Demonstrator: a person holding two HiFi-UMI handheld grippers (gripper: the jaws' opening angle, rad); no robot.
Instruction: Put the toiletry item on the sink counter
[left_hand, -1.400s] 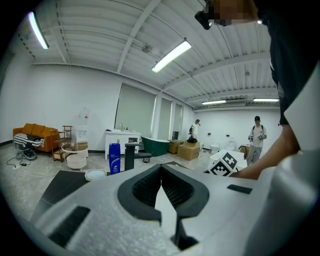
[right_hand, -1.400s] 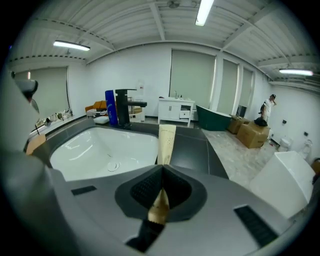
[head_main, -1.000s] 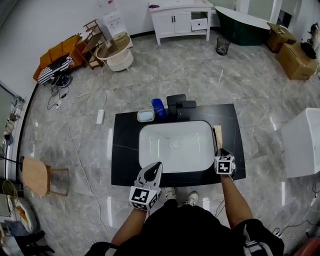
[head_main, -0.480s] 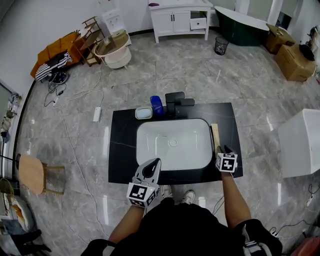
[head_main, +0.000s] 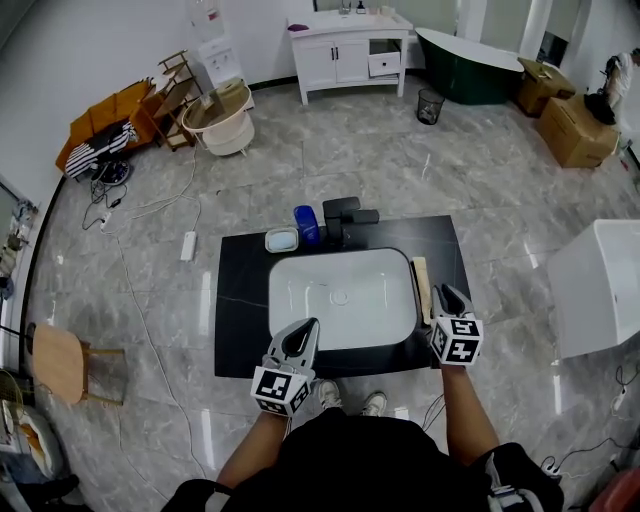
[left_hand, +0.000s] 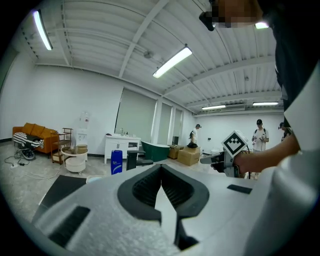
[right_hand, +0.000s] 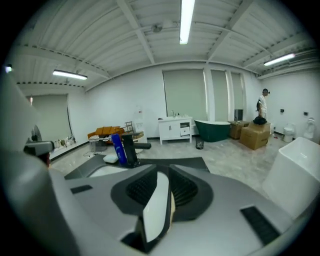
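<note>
Head view showed the tan toiletry item (head_main: 421, 288) flat on the black counter (head_main: 240, 300) at the basin's (head_main: 345, 320) three o'clock. Your right gripper (head_main: 447, 295) was just beside it, jaws closing on nothing, and your left gripper (head_main: 311, 327) was pressed together, empty. Drawing the right one straight away looked safest; what kind of item it was could not be made out.

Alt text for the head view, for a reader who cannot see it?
A person stands at a black counter with a white basin, a gripper in each hand. The right gripper, jaws closing empty, hovers beside a pale toiletry item lying on the counter right of the basin. The left gripper is shut and empty.
</note>
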